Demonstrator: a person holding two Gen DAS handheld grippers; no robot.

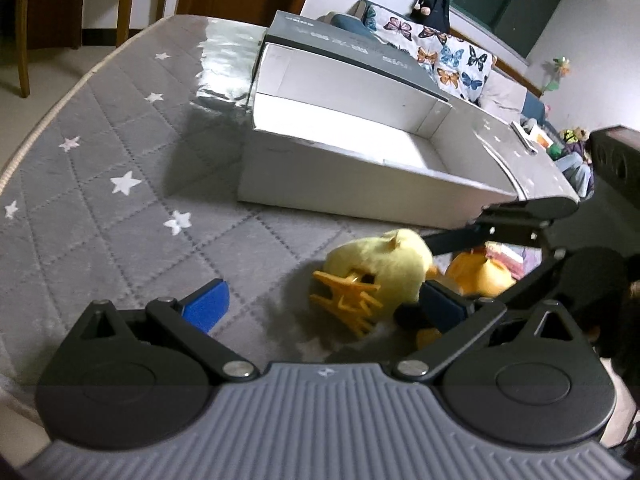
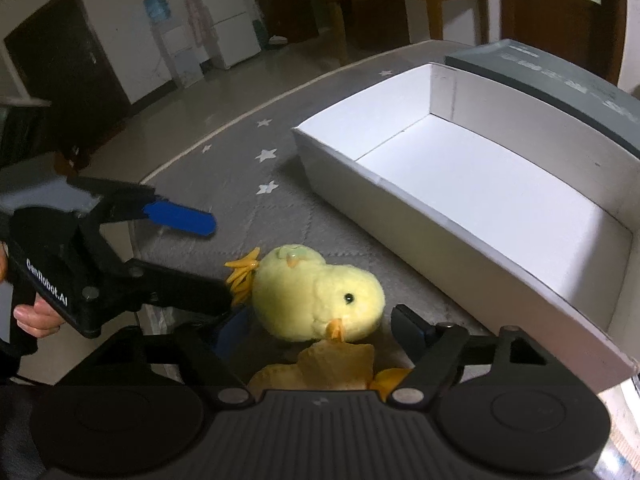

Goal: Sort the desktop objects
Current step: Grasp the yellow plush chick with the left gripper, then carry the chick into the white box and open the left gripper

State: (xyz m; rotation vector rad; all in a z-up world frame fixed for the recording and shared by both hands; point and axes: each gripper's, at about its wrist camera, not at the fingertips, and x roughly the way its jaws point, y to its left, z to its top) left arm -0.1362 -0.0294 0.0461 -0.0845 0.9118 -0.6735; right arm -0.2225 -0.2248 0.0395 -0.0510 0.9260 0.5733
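Note:
A yellow plush chick [image 2: 316, 294] with orange feet lies on the grey star-quilted mat [image 1: 120, 140], in front of an open white box [image 2: 500, 184]. In the left wrist view the chick [image 1: 376, 268] lies between my left gripper's [image 1: 324, 304] open blue pads [image 1: 206, 304], nearer the right one. My right gripper [image 2: 316, 334] is open just behind the chick, over an orange-yellow plush piece [image 2: 336, 366]. The left gripper also shows in the right wrist view [image 2: 208, 264], its jaws spread beside the chick's feet.
The box's grey lid [image 1: 352, 46] leans behind the box [image 1: 360, 148]. A silver foil sheet [image 1: 224, 68] lies at the box's left end. A butterfly-print cushion [image 1: 444, 54] and a sofa lie beyond. The mat's edge runs along the left.

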